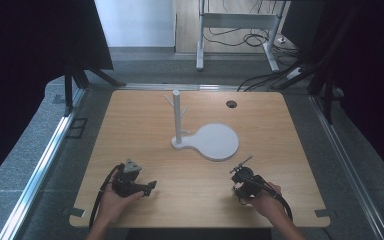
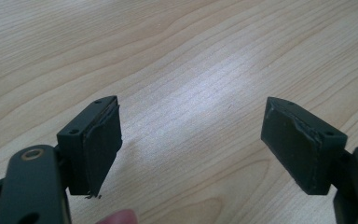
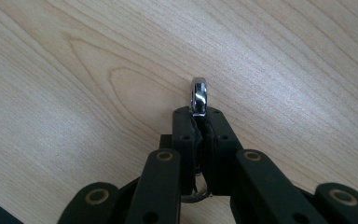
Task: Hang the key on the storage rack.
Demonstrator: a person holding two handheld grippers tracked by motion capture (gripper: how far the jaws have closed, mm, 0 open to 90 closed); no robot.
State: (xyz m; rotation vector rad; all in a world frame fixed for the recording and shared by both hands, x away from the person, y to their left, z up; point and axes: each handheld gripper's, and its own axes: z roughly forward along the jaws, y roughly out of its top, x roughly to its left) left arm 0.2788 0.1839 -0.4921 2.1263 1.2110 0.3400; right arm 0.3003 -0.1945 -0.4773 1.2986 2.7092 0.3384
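At the near edge of the wooden surface (image 1: 145,125), a person's two hands each rest with a gripper. The right gripper (image 3: 199,114) is clamped on a shiny metal ring (image 3: 199,95), which stands on edge between the pads and pokes out past their tips, just above the bare wood grain. In the high view the same right gripper (image 1: 242,176) sits low at the right of the surface, its cable trailing back over the hand (image 1: 262,197). The left gripper (image 2: 191,140) has its pads spread wide apart with nothing between them, only wood below; a fingertip (image 2: 119,217) shows at the bottom edge of the left gripper view. From above, the left gripper (image 1: 147,187) lies near the left front, well apart from the right one. Farther back, near the middle of the surface, a white stand (image 1: 177,120) with short pegs rises upright from a white round base plate (image 1: 217,142). Beyond it, a small dark hole (image 1: 231,104) marks the surface's far side.
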